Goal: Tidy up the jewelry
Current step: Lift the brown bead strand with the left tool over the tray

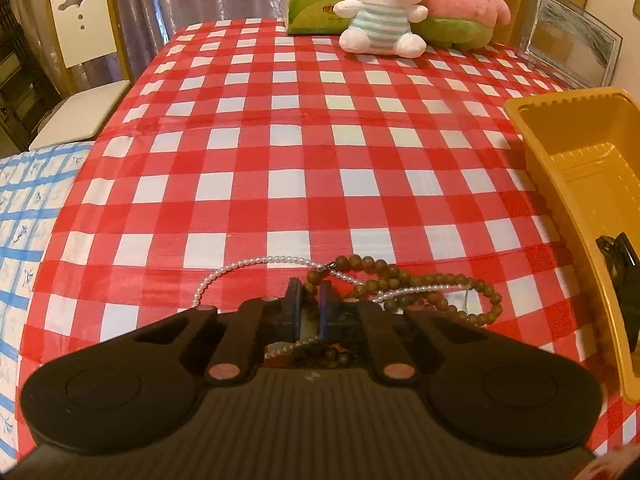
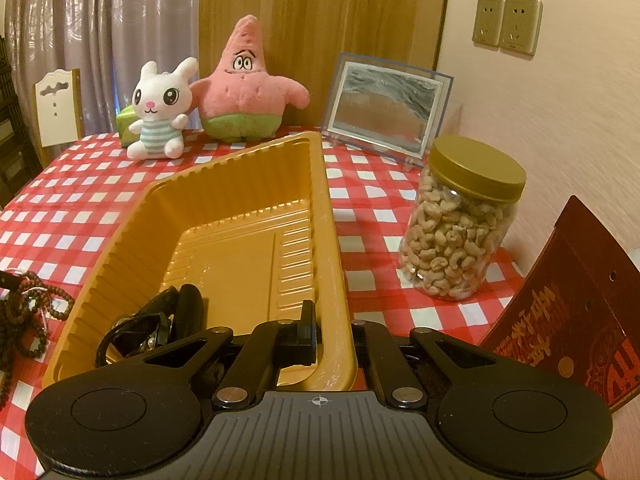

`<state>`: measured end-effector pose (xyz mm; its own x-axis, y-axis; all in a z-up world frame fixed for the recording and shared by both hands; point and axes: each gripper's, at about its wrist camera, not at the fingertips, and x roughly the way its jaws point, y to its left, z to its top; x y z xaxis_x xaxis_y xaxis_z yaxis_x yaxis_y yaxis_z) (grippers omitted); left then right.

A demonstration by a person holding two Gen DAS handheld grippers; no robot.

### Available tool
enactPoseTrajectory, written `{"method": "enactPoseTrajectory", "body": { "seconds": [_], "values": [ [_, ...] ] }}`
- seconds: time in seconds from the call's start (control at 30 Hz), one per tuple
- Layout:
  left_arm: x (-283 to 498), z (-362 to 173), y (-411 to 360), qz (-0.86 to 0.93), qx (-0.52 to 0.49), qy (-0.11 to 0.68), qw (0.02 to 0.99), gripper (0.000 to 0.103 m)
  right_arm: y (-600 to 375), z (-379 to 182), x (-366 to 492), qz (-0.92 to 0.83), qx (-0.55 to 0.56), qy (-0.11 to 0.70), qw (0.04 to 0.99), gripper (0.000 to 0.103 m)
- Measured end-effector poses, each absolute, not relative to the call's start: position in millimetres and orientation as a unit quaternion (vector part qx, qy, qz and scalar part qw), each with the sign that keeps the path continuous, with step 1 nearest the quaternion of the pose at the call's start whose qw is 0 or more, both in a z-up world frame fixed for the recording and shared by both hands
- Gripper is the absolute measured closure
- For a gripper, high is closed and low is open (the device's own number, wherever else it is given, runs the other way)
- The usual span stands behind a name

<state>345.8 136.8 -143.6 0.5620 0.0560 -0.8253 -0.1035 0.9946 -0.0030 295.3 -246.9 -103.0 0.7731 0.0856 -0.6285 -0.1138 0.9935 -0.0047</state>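
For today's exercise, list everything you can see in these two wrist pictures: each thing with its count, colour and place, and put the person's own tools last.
Brown bead strings: tangled, count unclear, brown, near table edge.
Pearl necklace: one, white, crossing the brown beads.
Tray: one, yellow, mid-table; dark items in its near corner.
Tablecloth: one, red-white check.
Rabbit plush: one, white, far edge.
Star plush: one, pink-green, beside the rabbit.
Tissue pack: one, green, behind the rabbit.
Picture frame: one, clear, far right.
Cashew jar: one, gold lid, right of the tray.
Red card: one, by the wall.
Chair: one, white, left.
Left gripper: black, shut on the brown beads.
Right gripper: black, clamped on the tray's wall.
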Motion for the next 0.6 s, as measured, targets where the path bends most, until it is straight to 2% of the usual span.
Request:
{"method": "enactPoseTrajectory", "body": {
  "seconds": [0.17, 0.6],
  "values": [
    [339, -129, 139, 0.041, -0.044, 0.448, 0.892, 0.098, -241, -98, 298, 0.059, -0.032, 0.322, 0.944, 0.099],
    [309, -44, 119, -0.011, -0.078, 0.373, 0.925, 0.098, -240, -98, 304, 0.069, -0.029, 0.318, 0.945, 0.099]
  ]
}}
